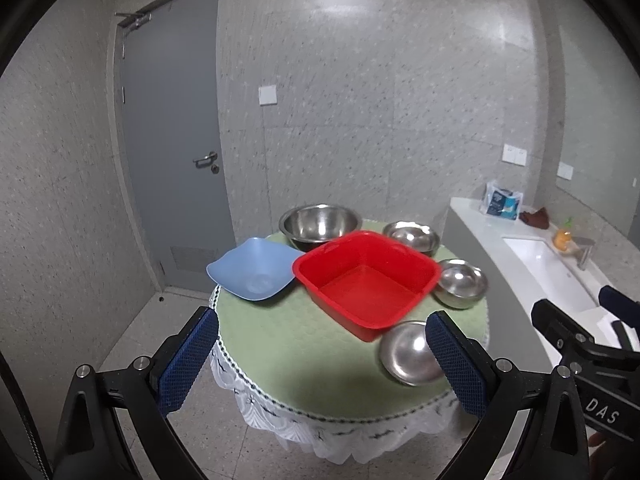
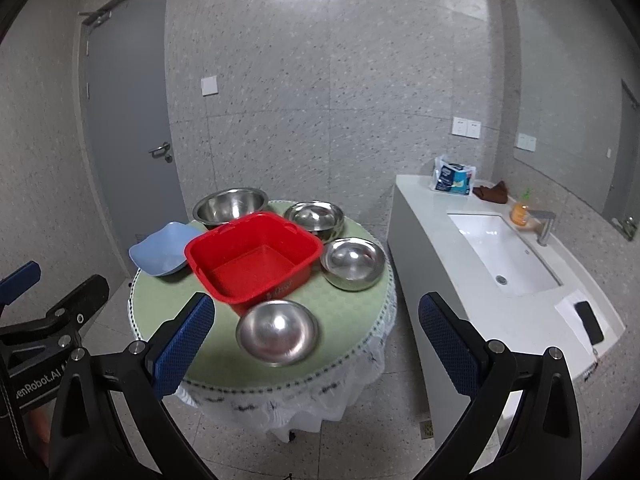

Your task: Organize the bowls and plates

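A small round table with a green cloth (image 1: 304, 360) (image 2: 352, 312) holds a red square basin (image 1: 366, 278) (image 2: 254, 258) in the middle, a blue square bowl (image 1: 254, 274) (image 2: 162, 250) at its left, a large steel bowl (image 1: 318, 224) (image 2: 230, 205) behind, and three smaller steel bowls: back right (image 1: 412, 237) (image 2: 315, 216), right (image 1: 460, 282) (image 2: 353, 263) and front (image 1: 412, 352) (image 2: 277, 332). My left gripper (image 1: 320, 356) is open and empty, above the table's near edge. My right gripper (image 2: 316, 344) is open and empty, by the front bowl.
A white counter with a sink (image 2: 504, 252) (image 1: 548, 268) stands right of the table, with a tissue pack (image 2: 454, 178), a brown cloth (image 2: 491, 192), an orange bottle (image 2: 520, 212) and a black phone (image 2: 589, 322). A grey door (image 1: 172, 152) is at the left.
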The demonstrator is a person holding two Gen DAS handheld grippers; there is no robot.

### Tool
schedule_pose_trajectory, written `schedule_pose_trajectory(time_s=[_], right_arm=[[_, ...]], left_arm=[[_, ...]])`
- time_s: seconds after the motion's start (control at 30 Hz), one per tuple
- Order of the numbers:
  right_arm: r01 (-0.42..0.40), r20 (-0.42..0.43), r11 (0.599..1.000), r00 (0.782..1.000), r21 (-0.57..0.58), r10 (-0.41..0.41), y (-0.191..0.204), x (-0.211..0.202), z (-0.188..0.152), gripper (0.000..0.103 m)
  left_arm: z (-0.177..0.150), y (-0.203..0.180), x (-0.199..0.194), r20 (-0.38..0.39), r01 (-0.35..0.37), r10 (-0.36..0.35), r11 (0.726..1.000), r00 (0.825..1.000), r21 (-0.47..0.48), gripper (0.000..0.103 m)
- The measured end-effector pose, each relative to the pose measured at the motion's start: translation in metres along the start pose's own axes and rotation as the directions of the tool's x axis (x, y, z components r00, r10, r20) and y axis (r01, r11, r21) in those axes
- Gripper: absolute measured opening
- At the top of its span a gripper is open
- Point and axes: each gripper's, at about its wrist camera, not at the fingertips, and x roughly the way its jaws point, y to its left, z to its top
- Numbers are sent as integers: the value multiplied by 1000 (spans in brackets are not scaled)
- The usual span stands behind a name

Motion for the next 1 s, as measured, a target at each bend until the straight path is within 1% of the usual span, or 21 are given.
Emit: schedule_pose_trajectory(time_s=[0.07,0.17,0.27,0.33,0.4,0.47,0.53,0.63,0.73,0.8,0.87,0.9,0.97,1.0], right_arm=[[-14,-9,1000,1000,1,14,4,22,9,103],[-42,-18,999,999,2,42,5,53,22,103],[-60,-20,998,998,-4,59,4,86,34,103],[-71,-36,997,997,-7,71,2,112,46,103],[-91,-55,996,994,-4,91,1,138,60,103],[-113,-75,994,991,-12,112,4,167,78,103],[-150,-85,988,985,-20,148,6,191,94,103],[-180,-112,983,978,-43,174,14,231,119,103],[-233,-154,972,962,-29,226,25,271,141,103],[-251,-178,968,954,-29,242,36,298,154,103],[-266,-207,963,944,-29,255,48,323,162,103],[-268,-227,963,940,-26,255,51,336,165,103],[-290,-273,957,921,-9,277,63,367,170,103],[-293,-294,956,914,-2,279,67,381,172,103]], left_arm=[[11,3,27,-14,-14,14,1000,1000,2,102],[27,-7,59,-27,-26,26,1000,999,2,102],[50,-9,107,-56,-43,43,999,997,-6,102],[67,-11,140,-84,-33,31,999,996,-22,102],[87,-9,173,-109,-26,21,999,994,-44,102],[109,-6,210,-120,-36,29,998,992,-54,102],[128,-2,242,-128,-50,44,998,991,-45,102],[154,6,294,-156,-63,58,998,986,-27,102],[177,16,352,-194,-91,88,996,977,-5,102],[189,24,392,-217,-116,116,993,969,10,102],[201,29,427,-236,-121,122,993,964,18,102],[206,34,449,-255,-125,126,992,959,21,102],[216,41,488,-281,-130,133,991,951,28,102],[221,46,514,-299,-132,138,990,944,39,102]])
